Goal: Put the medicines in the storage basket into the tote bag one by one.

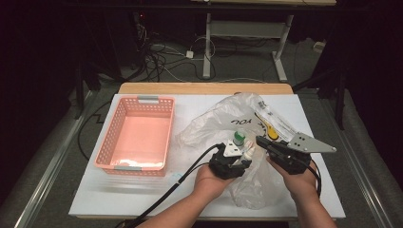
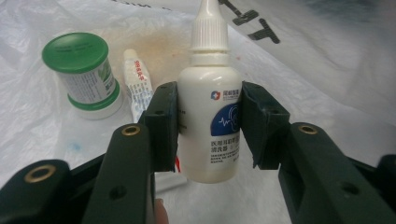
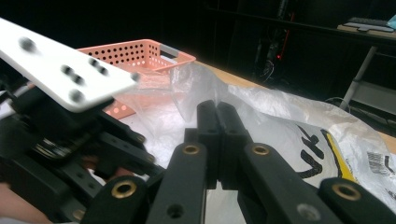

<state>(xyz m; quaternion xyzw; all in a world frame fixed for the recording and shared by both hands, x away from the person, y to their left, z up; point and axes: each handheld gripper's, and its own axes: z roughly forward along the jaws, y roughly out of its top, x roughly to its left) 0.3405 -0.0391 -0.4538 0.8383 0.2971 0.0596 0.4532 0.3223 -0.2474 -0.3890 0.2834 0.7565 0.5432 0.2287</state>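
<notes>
One smooth white plastic dropper bottle [image 2: 208, 112] — clamped, left hand-held gripper [image 2: 208, 123].

"998" on small tube [image 2: 138, 79]

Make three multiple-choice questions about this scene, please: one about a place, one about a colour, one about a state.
1. Where is the pink basket relative to the plastic bag?
A. to its left in the high view
B. to its right in the high view
C. on top of it

2. What colour is the lid of the small jar?
A. red
B. green
C. blue

3. What is the state of the left gripper?
A. wide open over nothing
B. shut on the tube
C. shut on the white dropper bottle

Answers:
1. A, the high view shows the basket on the table's left half and the bag to its right.
2. B, the left gripper view shows a green lid.
3. C, the two jaws press the sides of the bottle.
</notes>
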